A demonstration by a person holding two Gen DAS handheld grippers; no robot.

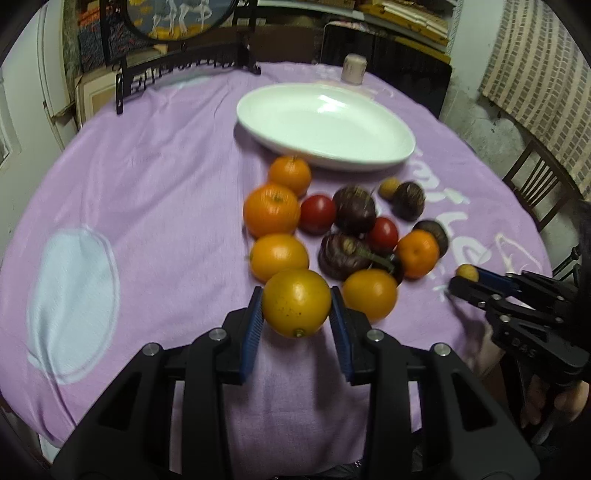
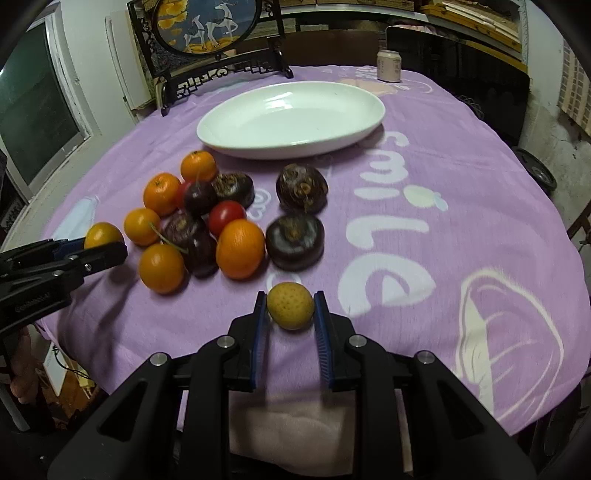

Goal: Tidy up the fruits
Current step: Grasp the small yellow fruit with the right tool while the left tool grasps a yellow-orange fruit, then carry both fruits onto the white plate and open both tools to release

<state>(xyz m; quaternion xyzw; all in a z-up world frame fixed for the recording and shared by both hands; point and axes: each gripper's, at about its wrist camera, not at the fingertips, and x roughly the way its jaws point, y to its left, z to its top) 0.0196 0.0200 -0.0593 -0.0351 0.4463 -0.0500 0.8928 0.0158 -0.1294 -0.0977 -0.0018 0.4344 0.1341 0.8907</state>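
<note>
left gripper (image 1: 296, 308): blue pads pressed on both sides of an orange fruit (image 1: 296, 302), level, pointing forward | right gripper (image 2: 290, 308): pads closed on a small yellow fruit (image 2: 290, 305), level, to the left gripper's right

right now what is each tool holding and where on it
Left tool pinches an orange across its sides. Right tool pinches a small yellow fruit the same way.

Home dining room: purple tablecloth (image 2: 461, 177), wooden chair (image 1: 535, 184), decorative deer screen (image 2: 207, 26), cluttered shelves (image 1: 406, 18).
</note>
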